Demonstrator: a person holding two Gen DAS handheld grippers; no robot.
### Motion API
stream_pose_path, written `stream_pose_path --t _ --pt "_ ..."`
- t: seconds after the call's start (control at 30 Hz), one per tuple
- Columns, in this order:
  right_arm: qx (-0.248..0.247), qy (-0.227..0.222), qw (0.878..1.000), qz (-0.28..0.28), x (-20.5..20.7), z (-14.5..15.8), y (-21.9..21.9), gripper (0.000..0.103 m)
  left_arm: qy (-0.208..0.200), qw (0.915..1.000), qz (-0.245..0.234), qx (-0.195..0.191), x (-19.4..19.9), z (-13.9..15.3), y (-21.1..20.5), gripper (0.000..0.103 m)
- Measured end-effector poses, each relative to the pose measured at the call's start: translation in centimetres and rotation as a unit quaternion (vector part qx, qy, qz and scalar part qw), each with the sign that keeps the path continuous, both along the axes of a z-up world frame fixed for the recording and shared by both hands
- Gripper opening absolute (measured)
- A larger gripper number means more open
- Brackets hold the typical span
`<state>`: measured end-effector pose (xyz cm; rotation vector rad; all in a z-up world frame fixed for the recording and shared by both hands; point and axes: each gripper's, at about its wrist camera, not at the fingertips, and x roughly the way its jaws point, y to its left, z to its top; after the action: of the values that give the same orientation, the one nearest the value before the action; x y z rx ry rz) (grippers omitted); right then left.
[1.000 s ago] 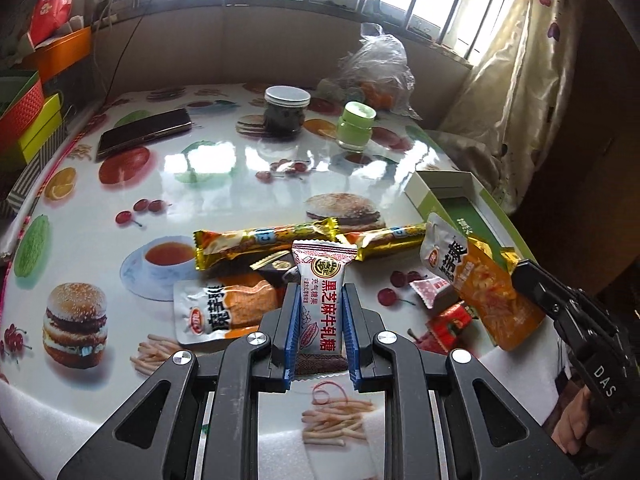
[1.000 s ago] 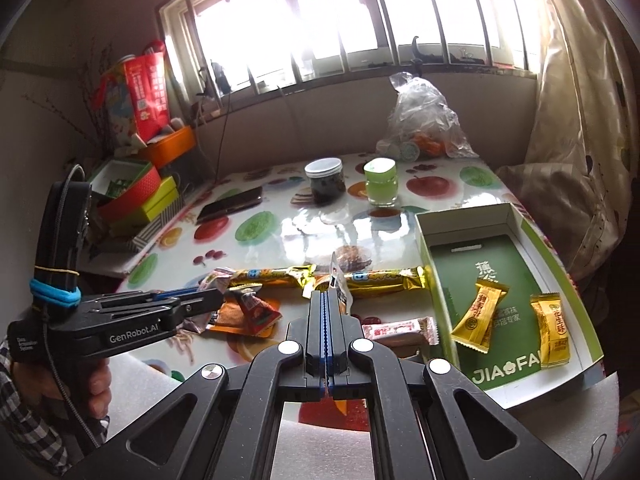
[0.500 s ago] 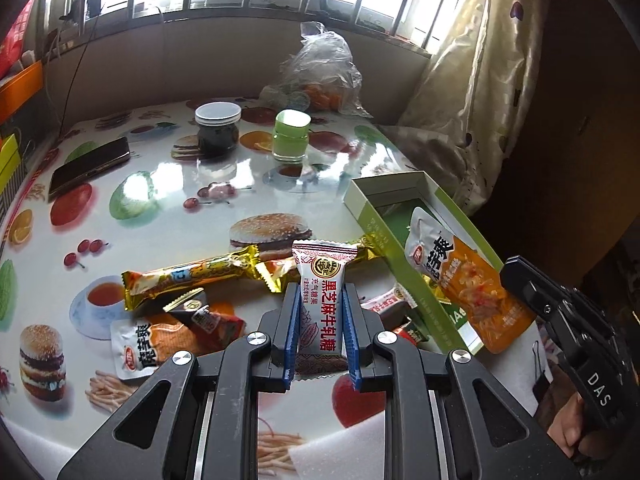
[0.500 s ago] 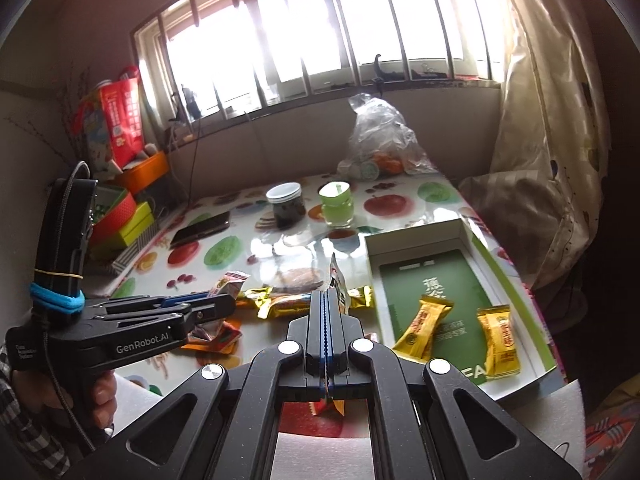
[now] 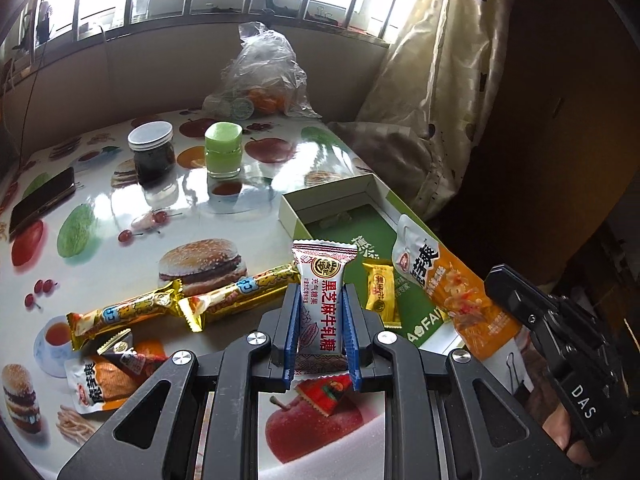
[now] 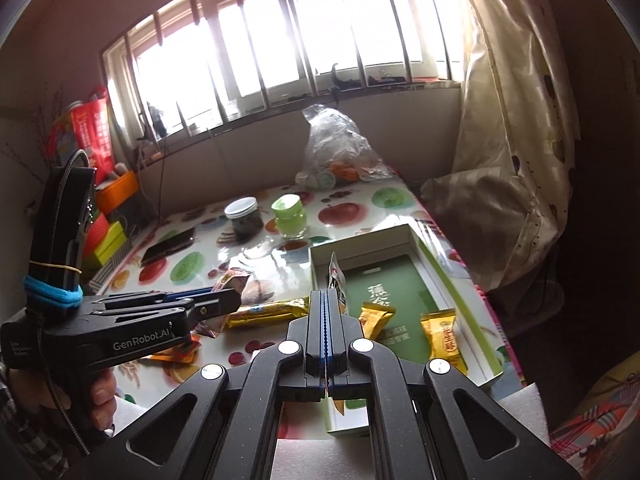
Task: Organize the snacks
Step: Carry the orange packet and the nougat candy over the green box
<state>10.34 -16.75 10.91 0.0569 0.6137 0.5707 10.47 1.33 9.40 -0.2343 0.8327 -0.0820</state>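
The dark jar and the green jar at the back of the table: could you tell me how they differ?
The dark jar has a white lid and dark contents; the green jar has a pale green lid and a translucent green body. The dark jar stands left of the green jar. Both are upright, lidded and apart.

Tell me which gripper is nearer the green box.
Right. The right gripper holds its orange pouch over the green box's near end, while the left gripper, clamping a white candy, hangs over the table beside the box.

Green box [image 5: 416, 308], fruit-and-burger-patterned tablecloth [image 5: 120, 216]
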Motion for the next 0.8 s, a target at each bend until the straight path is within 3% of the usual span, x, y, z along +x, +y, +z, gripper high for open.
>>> stream_pose_path --t 0.43,0.8 --pt "-0.004 0.008 0.999 -0.031 2.0 -0.7 -2.3 0.001 0.01 0.9996 -0.025 -0.005 3.0 -0.8 -2.5 0.021" --pt "-0.037 0.011 0.998 -0.057 3.8 -2.4 -3.1 0.001 0.035 0.9983 -0.045 -0.014 5.8 -2.5 -4.2 0.021"
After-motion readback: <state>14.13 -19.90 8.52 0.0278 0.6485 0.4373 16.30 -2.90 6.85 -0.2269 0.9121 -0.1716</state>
